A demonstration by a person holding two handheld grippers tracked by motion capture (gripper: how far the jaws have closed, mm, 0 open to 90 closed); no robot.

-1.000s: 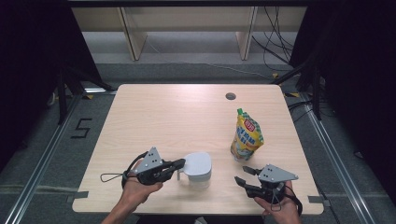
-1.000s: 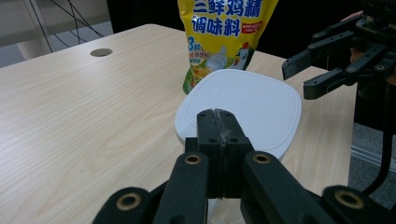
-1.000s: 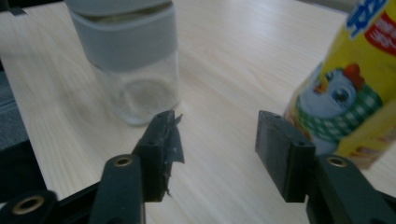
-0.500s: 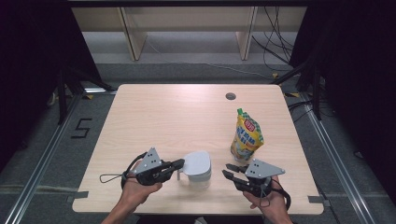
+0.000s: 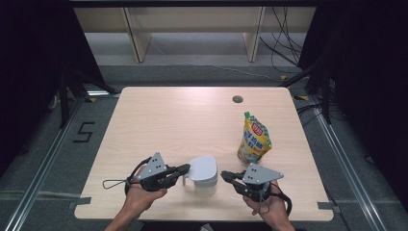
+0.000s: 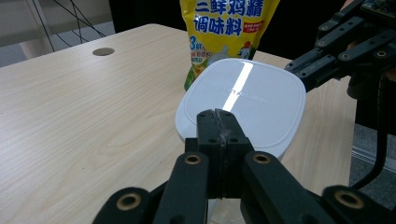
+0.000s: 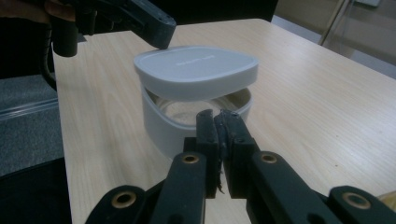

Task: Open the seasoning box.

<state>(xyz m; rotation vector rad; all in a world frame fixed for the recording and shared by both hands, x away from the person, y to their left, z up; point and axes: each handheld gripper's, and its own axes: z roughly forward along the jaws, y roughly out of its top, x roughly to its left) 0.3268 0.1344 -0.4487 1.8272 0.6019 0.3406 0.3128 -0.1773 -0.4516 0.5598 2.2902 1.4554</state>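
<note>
A white lidded container (image 5: 202, 172) stands near the table's front edge. Its lid (image 7: 196, 70) sits raised above the base (image 7: 163, 128), and pale granules show inside. My left gripper (image 5: 186, 168) is shut, with its tips (image 6: 218, 115) at the lid's edge and nothing visible between the jaws. My right gripper (image 5: 224, 175) points at the container from the other side, a short way off. Its jaws (image 7: 217, 116) have just been closing and now meet with nothing between them. A yellow seasoning pouch (image 5: 254, 139) stands upright behind the container to the right.
The light wooden table (image 5: 173, 125) has a round cable hole (image 5: 237, 99) at the back. Dark floor and metal rails surround it. A wooden shelf frame (image 5: 139, 38) stands beyond the far edge.
My right gripper has moved left toward the container and its jaws have closed. The left gripper and the container have stayed put.
</note>
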